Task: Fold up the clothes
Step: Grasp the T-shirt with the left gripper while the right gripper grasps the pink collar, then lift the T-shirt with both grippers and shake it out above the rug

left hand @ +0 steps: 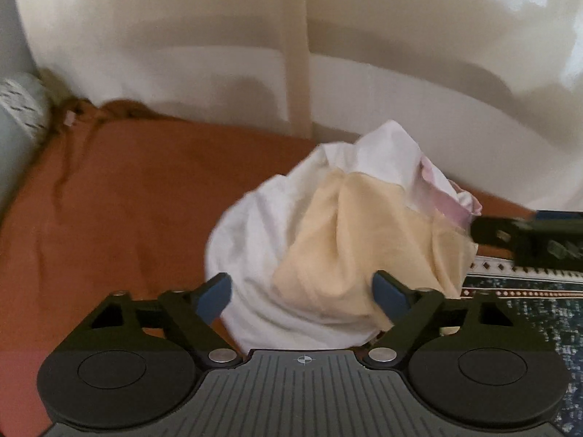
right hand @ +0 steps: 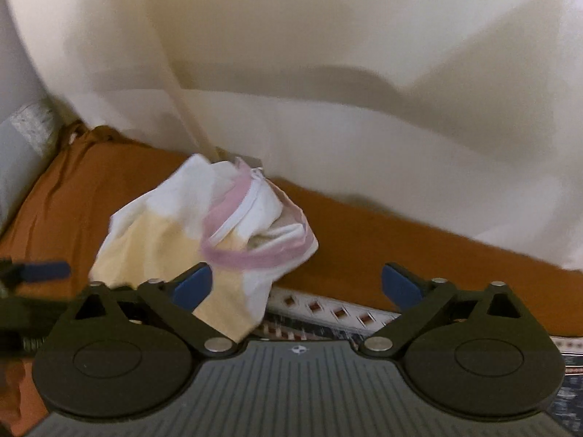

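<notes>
Nearest in the left wrist view, left gripper (left hand: 302,293) with blue-padded fingers (left hand: 215,296) spread wide, nothing pinched, the bunched garment (left hand: 328,247) filling the gap beyond the tips at frame centre. Crumpled white and pale yellow cloth, pink trim at its upper right, heaped on the rust-orange sheet (left hand: 127,211). At right edge, the other gripper's dark body reaching in beside the heap, above a patterned dark blue rug (left hand: 528,306) at lower right. Farther back, a pale pillow (left hand: 22,109) at far left, then white curtain (left hand: 218,36) across the top. In the right wrist view, right gripper (right hand: 297,287) likewise wide apart and holding nothing, left finger (right hand: 191,286) overlapping the garment (right hand: 175,233), which sits left of centre, pink band looping across it. Patterned rug border (right hand: 328,309) between the fingers, orange sheet (right hand: 364,225) behind, white curtain (right hand: 328,73) beyond. Blue tip of the left gripper at left edge.
</notes>
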### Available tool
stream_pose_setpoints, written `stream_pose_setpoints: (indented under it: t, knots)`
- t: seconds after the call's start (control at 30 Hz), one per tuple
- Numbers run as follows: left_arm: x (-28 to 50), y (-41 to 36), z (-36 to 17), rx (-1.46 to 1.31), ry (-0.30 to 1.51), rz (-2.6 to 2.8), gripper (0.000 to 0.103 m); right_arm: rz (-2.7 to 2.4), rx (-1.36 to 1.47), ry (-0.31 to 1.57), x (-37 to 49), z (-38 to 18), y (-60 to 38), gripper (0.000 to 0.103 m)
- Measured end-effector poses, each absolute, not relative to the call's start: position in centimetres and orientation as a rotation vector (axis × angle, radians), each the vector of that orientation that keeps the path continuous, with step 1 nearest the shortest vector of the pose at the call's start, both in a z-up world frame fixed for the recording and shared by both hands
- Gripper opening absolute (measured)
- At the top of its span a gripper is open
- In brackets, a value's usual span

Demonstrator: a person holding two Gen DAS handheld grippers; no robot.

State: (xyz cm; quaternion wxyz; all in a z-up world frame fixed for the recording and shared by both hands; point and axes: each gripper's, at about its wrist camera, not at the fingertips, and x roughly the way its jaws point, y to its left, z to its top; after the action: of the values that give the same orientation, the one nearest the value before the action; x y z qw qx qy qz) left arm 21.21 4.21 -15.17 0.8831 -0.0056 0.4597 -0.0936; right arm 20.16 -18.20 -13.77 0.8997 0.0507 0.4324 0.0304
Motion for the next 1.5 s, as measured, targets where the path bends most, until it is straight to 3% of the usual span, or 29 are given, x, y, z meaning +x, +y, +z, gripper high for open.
stream_pose_setpoints:
  t: [0.1, 0.23, 0.27, 0.3, 0.37, 0.4, 0.47, 0.5, 0.53, 0.63, 0.9, 1.17, 1.33, 1.5]
  knots:
    - [20.7, 4.4, -15.4, -0.031, 0.944, -0.257, 0.087, 0.09, 0.169, 0.912, 21.3, -14.8, -18.3, 0.082]
    - [20.9, 3.8, -16.1, -0.028, 0.964, -0.323, 0.078, 0.16, 0.181, 0.868, 20.3, -14.5, -17.6, 0.081]
    - [21.1, 3.6, -16.3, -0.027, 0.984, -0.323, 0.069, 0.171, 0.166, 0.876, 20.3, -14.6, -17.3, 0.081]
    - [21.4, 3.6, -16.5, -0.031, 0.998, -0.324, 0.049, 0.178, 0.152, 0.889, 20.5, -14.7, -17.0, 0.081]
    - [21.6, 3.8, -16.9, -0.054, 1.005, -0.328, 0.032, 0.184, 0.146, 0.909, 20.8, -14.7, -16.5, 0.081]
    - [21.7, 4.1, -17.0, -0.066, 1.008, -0.332, 0.016, 0.188, 0.147, 0.917, 21.0, -14.7, -16.3, 0.081]
    - [21.7, 4.6, -16.9, -0.094, 1.011, -0.342, 0.005, 0.216, 0.164, 0.939, 21.7, -14.8, -16.1, 0.066]
    - [21.6, 4.9, -16.7, -0.109, 1.01, -0.341, 0.002, 0.243, 0.184, 0.957, 22.0, -14.9, -16.2, 0.042]
    - [21.5, 5.1, -16.4, -0.12, 1.005, -0.338, 0.002, 0.261, 0.205, 0.978, 22.3, -15.0, -16.3, 0.017]
    - [20.5, 5.6, -14.4, -0.13, 0.958, -0.329, 0.001, 0.273, 0.2, 0.968, 22.0, -13.9, -16.3, 0.01]
    - [14.2, 5.9, -5.9, -0.228, 0.795, -0.417, 0.0, 0.348, 0.28, 0.708, 15.1, -2.9, -20.8, 0.008]
    - [0.4, 0.4, 2.3, -0.198, 0.683, -0.795, 0.001, 0.355, 0.241, 0.471, -1.0, 9.0, -28.7, 0.008]
    - [-7.1, -6.1, -0.3, -0.19, 0.853, -1.015, 0.001, 0.24, 0.229, 0.5, -11.9, 9.2, -34.9, 0.008]
    - [-13.9, -13.0, -8.3, -0.045, 1.126, -1.105, 0.001, 0.009, 0.337, 0.684, -22.5, 2.1, -42.1, 0.008]
